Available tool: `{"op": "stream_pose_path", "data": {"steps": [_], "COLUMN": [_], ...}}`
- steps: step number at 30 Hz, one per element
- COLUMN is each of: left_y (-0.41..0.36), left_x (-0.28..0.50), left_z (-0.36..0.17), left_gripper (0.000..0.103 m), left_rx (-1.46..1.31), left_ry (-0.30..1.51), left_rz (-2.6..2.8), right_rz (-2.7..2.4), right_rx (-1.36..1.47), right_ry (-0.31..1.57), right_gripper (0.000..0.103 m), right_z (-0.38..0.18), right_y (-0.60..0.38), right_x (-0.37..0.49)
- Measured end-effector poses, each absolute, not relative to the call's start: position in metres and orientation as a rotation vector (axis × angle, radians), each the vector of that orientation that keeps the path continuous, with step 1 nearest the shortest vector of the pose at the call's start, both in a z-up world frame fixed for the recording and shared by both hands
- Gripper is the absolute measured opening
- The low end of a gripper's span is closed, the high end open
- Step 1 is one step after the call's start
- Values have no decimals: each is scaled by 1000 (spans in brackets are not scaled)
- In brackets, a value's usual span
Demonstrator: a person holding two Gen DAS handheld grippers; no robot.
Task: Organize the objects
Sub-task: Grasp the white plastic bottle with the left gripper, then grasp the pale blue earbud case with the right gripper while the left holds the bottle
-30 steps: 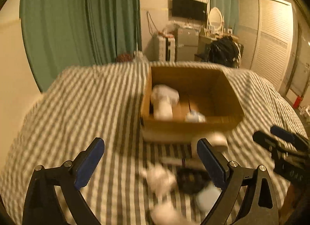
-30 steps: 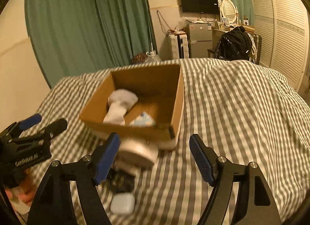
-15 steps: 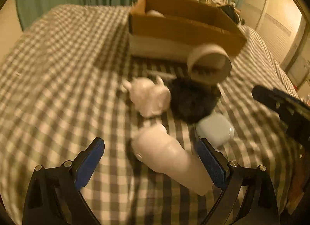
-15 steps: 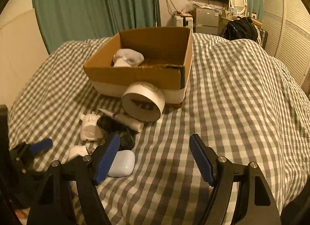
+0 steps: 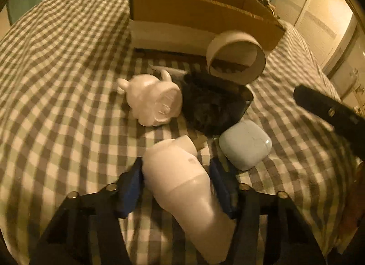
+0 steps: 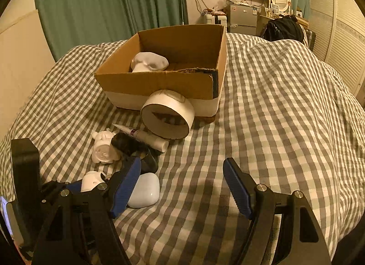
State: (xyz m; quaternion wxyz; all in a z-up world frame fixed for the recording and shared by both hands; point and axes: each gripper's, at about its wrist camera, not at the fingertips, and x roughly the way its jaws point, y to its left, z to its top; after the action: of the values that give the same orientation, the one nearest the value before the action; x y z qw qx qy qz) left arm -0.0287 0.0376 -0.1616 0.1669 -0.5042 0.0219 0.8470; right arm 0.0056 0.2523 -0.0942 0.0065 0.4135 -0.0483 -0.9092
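Left gripper [image 5: 176, 179] now sits round the white bottle [image 5: 184, 187], jaws either side and touching it, so clamped or v. nearly; bottle's long axis runs along the fingers, neck pointing ahead twd the box [image 5: 200, 14]. Half a sec ago those jaws were wide apart w/ the bottle lying just ahead. Right gripper [image 6: 180, 185] hangs open, nothing between, earbud case [image 6: 144, 190] just left of its left jaw

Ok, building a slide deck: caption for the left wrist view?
Left claw closed around a white bottle on the checked bedspread, cardboard box beyond.
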Motion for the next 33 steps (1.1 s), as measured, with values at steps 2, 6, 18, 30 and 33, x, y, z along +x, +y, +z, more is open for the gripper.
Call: {"op": "stream_pose_path", "data": {"steps": [2, 6, 18, 30, 33], "left_y": [34, 24, 0, -7, -7], "left_x": [-27, -27, -37, -30, -28], "left_z": [-152, -131, -123, -129, -128], "left_gripper": [53, 53, 53, 53, 53], "left_rx": [-1411, -1313, -1281, -1296, -1298], "left_ry": [102, 188, 198, 186, 196], "left_rz": [2451, 2568, 2655, 2650, 2651], "right_rz": [-2843, -2806, -2541, -2612, -2656], "right_rx": [1294, 1316, 1532, 1517, 1465], "right_ry": [-154, -106, 266, 313, 258], "right_gripper": [74, 74, 61, 50, 50], "right_z": [-94, -97, -152, -150, -138], "right_y": [252, 243, 177, 177, 184], "right_x": [6, 3, -18, -7, 1]}}
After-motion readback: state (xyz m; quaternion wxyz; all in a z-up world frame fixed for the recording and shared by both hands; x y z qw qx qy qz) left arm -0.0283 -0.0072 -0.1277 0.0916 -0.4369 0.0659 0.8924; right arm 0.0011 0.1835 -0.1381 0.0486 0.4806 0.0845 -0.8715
